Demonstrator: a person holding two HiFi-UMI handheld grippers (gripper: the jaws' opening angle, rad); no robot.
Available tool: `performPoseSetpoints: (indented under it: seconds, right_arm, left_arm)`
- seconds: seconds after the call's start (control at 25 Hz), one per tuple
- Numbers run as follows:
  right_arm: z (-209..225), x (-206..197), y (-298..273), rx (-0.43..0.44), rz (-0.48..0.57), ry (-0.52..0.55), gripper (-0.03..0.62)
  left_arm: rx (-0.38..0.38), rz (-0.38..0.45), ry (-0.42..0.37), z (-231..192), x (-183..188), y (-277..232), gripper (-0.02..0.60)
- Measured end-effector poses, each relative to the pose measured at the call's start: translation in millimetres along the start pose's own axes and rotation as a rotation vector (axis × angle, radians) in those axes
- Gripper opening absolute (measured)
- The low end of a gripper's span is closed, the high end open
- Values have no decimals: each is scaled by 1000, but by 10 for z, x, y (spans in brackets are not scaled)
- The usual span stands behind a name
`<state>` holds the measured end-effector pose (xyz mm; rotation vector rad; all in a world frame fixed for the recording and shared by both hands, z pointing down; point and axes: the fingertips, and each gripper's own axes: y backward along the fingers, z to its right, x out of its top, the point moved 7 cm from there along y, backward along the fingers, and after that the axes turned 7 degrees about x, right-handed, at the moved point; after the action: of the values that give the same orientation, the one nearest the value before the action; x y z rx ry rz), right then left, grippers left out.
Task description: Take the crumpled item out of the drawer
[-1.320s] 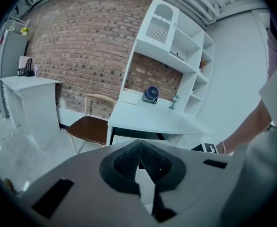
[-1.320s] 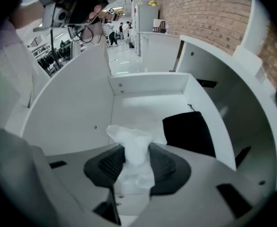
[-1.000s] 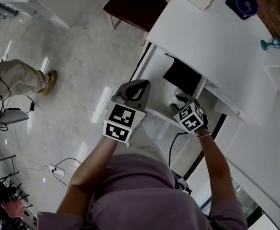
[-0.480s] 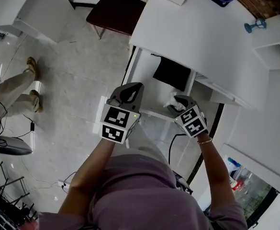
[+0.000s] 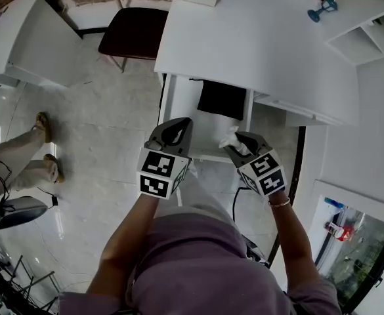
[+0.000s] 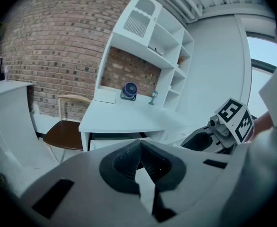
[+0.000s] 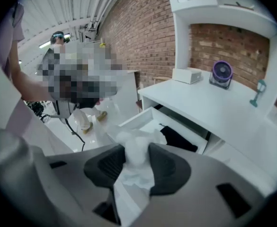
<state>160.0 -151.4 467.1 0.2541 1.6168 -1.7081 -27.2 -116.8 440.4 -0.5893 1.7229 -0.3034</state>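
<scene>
- Second person [image 5: 22, 155], far left of the head view: only legs and sandalled feet show; the rest is cut off by the frame edge.
- Chair [image 5: 134, 33]: dark seat, partly tucked behind the desk [image 5: 257, 51].
- Left gripper [image 5: 178, 127]: jaws closed tip to tip, nothing between them [image 6: 140, 143]. Its marker cube bears black-and-white square patterns.
- Drawer [image 5: 182, 105]: pulled open beneath the desk. A black object [image 5: 222, 99] lies inside, its kind hard to make out.
- Crumpled item [image 5: 230, 138]: white and paper-like, pinched between the right gripper's pads [image 7: 163, 161] and held over the drawer's front edge. Its lower part is hidden between the jaws [image 7: 134, 148].
- Right gripper [image 5: 236, 144]: jaws about half open, clamped on the crumpled item. Its cube markers show square patterns only.
- Purple fan [image 7: 222, 73]: stands at the back of the desk, cut off at the top edge of the head view.
</scene>
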Motion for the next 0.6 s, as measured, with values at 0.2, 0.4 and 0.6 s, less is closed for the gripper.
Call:
performPoseSetpoints:
  seconds: [0.2,0.4,0.6]
  right_arm:
    - [-67,47,127,-41,78,-70,156]
    - [-160,72,242,-73,159,-144,156]
    - [-215,113,405,-127,241,-206,156]
  left_arm:
    - [-33,-3,-40,54,41,-37,0]
    - [-62,-6,-69,89,56,-63,0]
    - [-96,-14,-101,152,74,-68,0]
